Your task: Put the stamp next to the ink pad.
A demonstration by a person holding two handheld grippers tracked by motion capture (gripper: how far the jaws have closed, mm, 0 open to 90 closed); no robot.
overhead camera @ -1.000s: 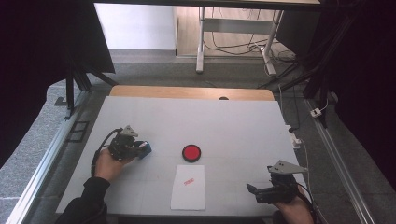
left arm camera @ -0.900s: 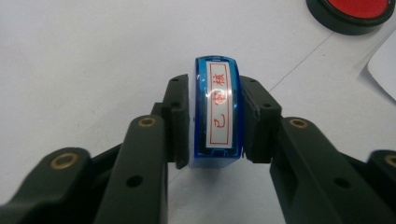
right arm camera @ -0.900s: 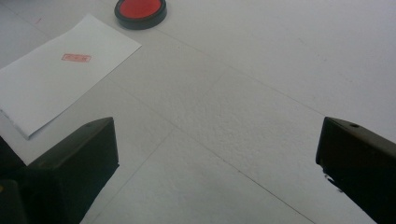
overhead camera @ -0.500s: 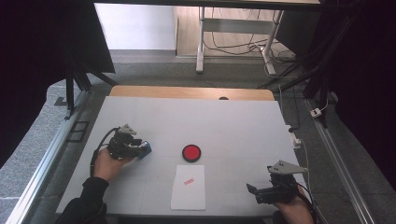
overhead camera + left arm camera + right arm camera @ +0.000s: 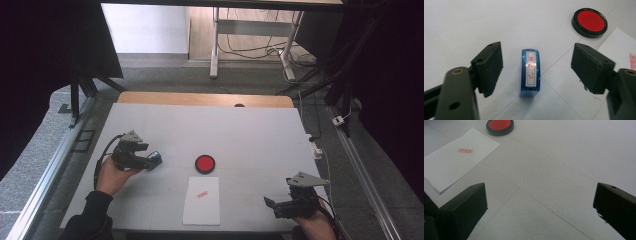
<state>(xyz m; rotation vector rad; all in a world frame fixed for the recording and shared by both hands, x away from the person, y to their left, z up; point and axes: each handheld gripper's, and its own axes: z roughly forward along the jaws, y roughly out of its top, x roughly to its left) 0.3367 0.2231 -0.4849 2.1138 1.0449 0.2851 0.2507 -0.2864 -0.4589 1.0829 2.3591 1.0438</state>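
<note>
Paper, ink and a stamp lie on the white table [image 5: 250, 130] in the high view. The small blue plastic stamp [image 5: 155, 160] sits at the left side, just in front of the left gripper [image 5: 148, 162], whose jaws have just been opening, with the stamp between them. The round red ink pad in a black case [image 5: 205, 163] is in the middle, and the white sheet of paper [image 5: 202, 200] with a red mark lies near it. The right gripper [image 5: 272, 206] rests at the near right, well apart from them.

In the left gripper view, the jaws stand apart on each side of the stamp [image 5: 530, 72] and do not touch it. It lies flat with its label up. It looks small, light, hard and a bit smooth, so the two long sides seem best to squeeze.

In the right gripper view, the jaws are wide apart over bare table, with the sheet [image 5: 456, 157] and ink pad [image 5: 499, 126] farther off.
</note>
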